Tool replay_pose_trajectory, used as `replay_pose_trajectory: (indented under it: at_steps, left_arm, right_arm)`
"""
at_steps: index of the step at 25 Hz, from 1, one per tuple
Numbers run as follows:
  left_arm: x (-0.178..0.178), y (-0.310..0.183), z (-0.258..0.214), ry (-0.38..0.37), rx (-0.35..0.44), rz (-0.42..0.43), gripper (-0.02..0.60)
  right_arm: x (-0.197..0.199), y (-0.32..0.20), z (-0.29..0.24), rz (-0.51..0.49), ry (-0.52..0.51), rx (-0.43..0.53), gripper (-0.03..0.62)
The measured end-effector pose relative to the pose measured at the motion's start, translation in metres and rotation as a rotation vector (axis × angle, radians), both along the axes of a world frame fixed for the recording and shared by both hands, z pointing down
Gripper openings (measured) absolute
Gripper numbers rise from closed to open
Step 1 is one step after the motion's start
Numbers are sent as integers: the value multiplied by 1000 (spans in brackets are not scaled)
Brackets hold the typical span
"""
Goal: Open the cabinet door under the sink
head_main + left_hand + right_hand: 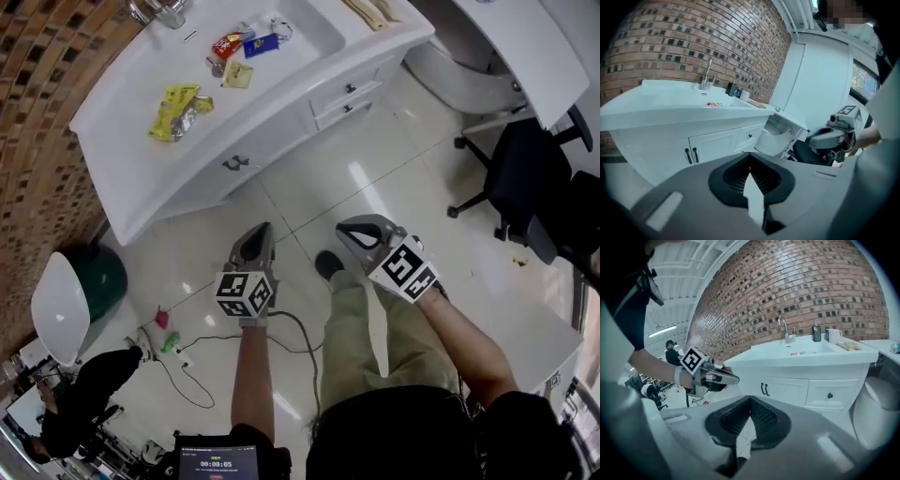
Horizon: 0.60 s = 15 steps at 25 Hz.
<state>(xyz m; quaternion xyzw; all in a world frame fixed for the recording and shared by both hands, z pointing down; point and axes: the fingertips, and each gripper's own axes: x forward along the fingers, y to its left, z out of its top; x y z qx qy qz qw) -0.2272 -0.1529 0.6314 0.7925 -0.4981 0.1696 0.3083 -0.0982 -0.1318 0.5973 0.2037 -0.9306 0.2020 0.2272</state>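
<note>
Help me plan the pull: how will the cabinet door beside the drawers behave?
The cabinet door looks like a stiff flat panel, so it should probably swing without flexing. Its handle is thin, so the jaws might slip.

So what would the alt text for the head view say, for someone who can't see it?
Looking steeply down, a person holds two grey handheld grippers, left gripper and right gripper, both shut and empty, above a glossy tiled floor short of a white sink cabinet whose doors with black handles are closed. Colourful snack wrappers lie on its countertop.
</note>
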Motion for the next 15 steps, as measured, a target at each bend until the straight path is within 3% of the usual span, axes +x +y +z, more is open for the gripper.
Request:
replay_pose_trajectory:
  at_steps: [7,15]
  left_arm:
    - [-42,-49,36,-131,27,-8,52]
    - [-98,-89,110,-196,-21,-75,84]
  right_arm:
    - [17,18,22,55,-11,-71,-9]
    - [13,28,50,121,-20,-109,-9]
